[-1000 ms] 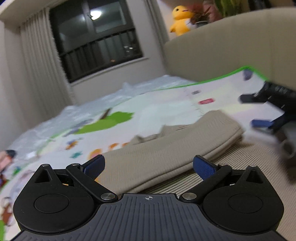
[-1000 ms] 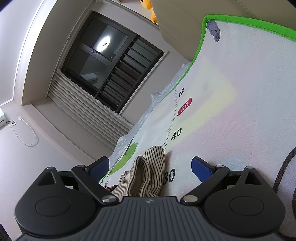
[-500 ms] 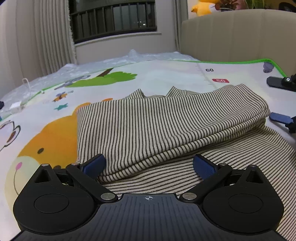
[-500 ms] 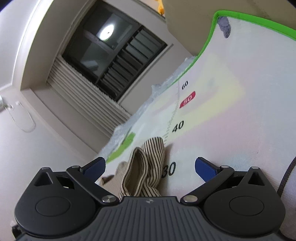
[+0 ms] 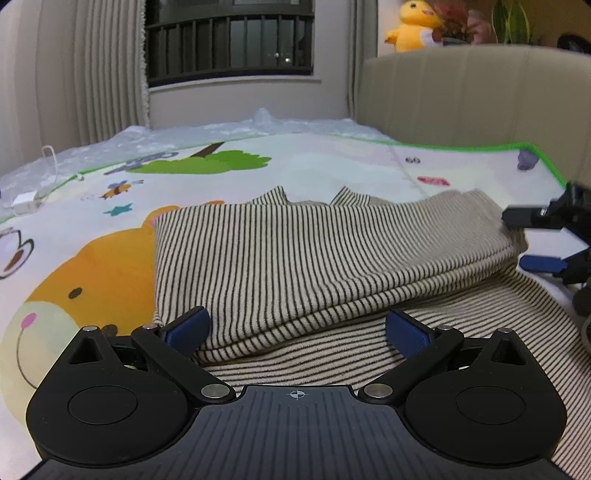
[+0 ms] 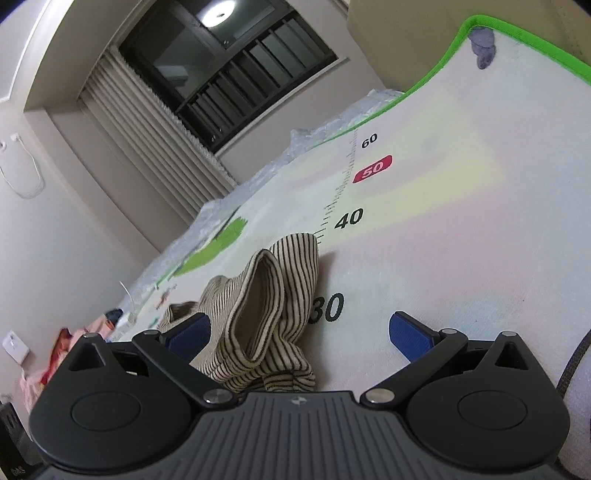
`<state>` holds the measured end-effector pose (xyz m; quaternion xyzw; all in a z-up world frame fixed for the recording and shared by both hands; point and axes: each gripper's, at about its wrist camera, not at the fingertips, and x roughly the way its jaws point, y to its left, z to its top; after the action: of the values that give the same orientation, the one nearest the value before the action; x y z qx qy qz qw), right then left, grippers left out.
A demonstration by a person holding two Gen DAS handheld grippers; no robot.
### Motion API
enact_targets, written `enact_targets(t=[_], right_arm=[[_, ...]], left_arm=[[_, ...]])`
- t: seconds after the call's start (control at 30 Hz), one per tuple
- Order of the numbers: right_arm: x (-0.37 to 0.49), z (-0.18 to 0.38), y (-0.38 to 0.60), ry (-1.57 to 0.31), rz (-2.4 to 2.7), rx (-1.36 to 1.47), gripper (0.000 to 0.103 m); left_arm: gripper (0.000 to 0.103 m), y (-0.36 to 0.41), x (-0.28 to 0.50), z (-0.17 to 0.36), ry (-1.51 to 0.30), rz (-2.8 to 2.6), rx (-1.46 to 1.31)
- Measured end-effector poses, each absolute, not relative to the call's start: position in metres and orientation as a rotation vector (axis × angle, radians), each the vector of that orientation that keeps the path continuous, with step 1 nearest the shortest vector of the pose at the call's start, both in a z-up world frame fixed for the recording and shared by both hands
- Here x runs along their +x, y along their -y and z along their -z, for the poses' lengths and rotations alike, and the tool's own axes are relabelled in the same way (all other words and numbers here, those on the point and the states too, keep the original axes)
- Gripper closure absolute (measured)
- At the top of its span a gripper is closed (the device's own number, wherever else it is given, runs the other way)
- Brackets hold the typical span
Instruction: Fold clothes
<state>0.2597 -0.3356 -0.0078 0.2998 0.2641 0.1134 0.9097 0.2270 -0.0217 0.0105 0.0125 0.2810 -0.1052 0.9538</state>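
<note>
Left tongs (image 5: 295, 328) wide apart, low over folded edge of striped garment (image 5: 314, 254), nothing gripped. Right tongs (image 6: 299, 332) wide too, just finished opening, sleeve bunched between pads but not pinched. Garment lying folded on play mat (image 5: 92, 240). Beyond: sofa (image 5: 461, 103), window (image 5: 229, 37).

Dim indoor light, ceiling lamp glare in window (image 6: 218, 7), fisheye-bent edges.

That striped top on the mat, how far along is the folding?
The striped top already has one layer folded over itself on the play mat. Nothing is gripped: the left gripper and right gripper are open. The lower, unfolded part probably remains.
</note>
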Motion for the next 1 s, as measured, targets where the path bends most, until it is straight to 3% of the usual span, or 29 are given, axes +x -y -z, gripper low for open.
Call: enact_targets(t=[0.2,0.33,0.43,0.57,0.73,0.77,0.8,0.83,1.0], right_arm=[[0.251,-0.040,0.307,-0.500,-0.144,0.315,0.025],[0.267,-0.087,0.262,-0.463,-0.219,0.137,0.058],[0.302,-0.092,0.224,-0.529,-0.289,0.088,0.059],[0.353,-0.071,0.180,-0.593,-0.274,0.012,0.042],[0.410,-0.019,0.162,-0.728,-0.163,0.000,0.038],[0.410,-0.013,0.162,-0.723,-0.160,-0.004,0.042],[0.406,-0.017,0.157,-0.701,-0.178,-0.028,0.055],[0.400,-0.020,0.155,-0.686,-0.192,-0.050,0.086],[0.352,-0.057,0.166,-0.581,-0.251,-0.002,0.090]], left_arm=[[0.000,0.011,0.227,-0.011,-0.554,0.234,-0.048],[0.000,0.008,0.227,-0.011,-0.546,0.241,-0.067],[0.000,0.004,0.226,-0.012,-0.538,0.250,-0.095],[0.000,-0.004,0.226,-0.010,-0.528,0.265,-0.145],[0.000,-0.011,0.229,-0.008,-0.525,0.277,-0.197],[0.000,-0.012,0.229,-0.007,-0.525,0.277,-0.205],[0.000,-0.013,0.230,-0.007,-0.525,0.277,-0.212],[0.000,-0.015,0.230,-0.007,-0.522,0.279,-0.217],[0.000,-0.022,0.217,-0.014,-0.450,0.280,-0.251]])
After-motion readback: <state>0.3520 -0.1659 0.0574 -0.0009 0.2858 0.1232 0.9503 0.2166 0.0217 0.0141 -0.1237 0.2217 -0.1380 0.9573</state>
